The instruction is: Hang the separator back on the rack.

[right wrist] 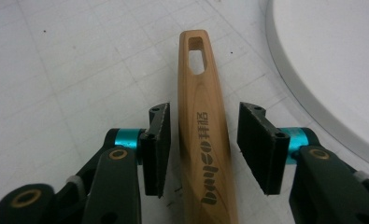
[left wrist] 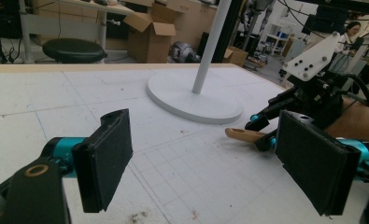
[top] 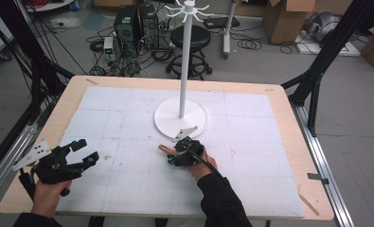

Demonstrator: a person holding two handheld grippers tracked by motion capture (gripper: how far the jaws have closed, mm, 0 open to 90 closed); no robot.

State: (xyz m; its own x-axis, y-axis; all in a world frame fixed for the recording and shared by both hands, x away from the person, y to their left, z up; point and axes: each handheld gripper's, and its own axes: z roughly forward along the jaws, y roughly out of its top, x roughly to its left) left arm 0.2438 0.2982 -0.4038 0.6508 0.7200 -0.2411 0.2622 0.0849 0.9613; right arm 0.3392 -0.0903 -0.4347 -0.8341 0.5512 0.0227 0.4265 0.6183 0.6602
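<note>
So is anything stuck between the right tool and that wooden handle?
No. The wooden handle lies on the white mat right between the right tool's open jaws, with only a thin gap on each side and nothing in it.

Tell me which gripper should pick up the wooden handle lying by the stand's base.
Right. The right gripper already straddles the wooden handle, its fingers open on either side with small gaps, so it likely only needs to close. The left gripper is open too, but well off to the left.
</note>
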